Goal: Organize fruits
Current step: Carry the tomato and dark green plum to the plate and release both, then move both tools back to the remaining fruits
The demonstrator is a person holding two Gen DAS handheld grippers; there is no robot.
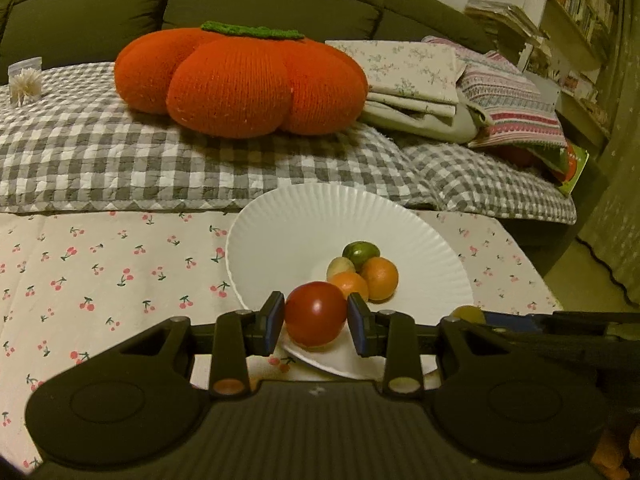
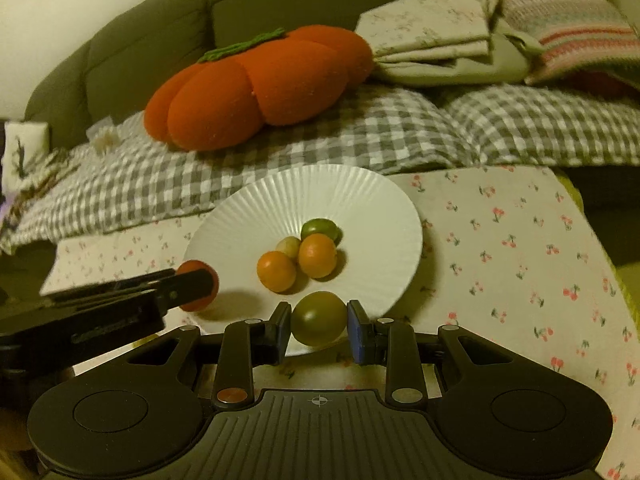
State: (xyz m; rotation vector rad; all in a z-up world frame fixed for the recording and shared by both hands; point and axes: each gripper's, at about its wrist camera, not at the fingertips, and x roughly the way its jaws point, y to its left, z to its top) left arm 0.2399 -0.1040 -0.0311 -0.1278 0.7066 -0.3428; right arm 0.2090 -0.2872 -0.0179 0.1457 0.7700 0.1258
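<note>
A white fluted plate point(image 1: 280, 240) point(image 2: 360, 208) sits on the cherry-print cloth. In it lie two orange fruits point(image 1: 379, 278) point(image 2: 317, 255), a green fruit point(image 1: 362, 253) point(image 2: 320, 229) and a small pale fruit point(image 1: 340, 267) point(image 2: 289, 247). My left gripper point(image 1: 316, 322) is shut on a red tomato point(image 1: 316, 314) over the plate's near rim; it also shows in the right wrist view point(image 2: 196, 285). My right gripper point(image 2: 319, 326) is shut on an olive-green round fruit point(image 2: 319, 318) over the plate's near edge.
A cherry-print cloth point(image 1: 100, 272) point(image 2: 520, 260) covers the table. Behind it is a sofa with a grey checked blanket point(image 1: 120, 152), an orange pumpkin cushion point(image 1: 240, 80) point(image 2: 256, 88) and folded linens point(image 1: 440, 80). Bookshelves point(image 1: 580, 4) stand far right.
</note>
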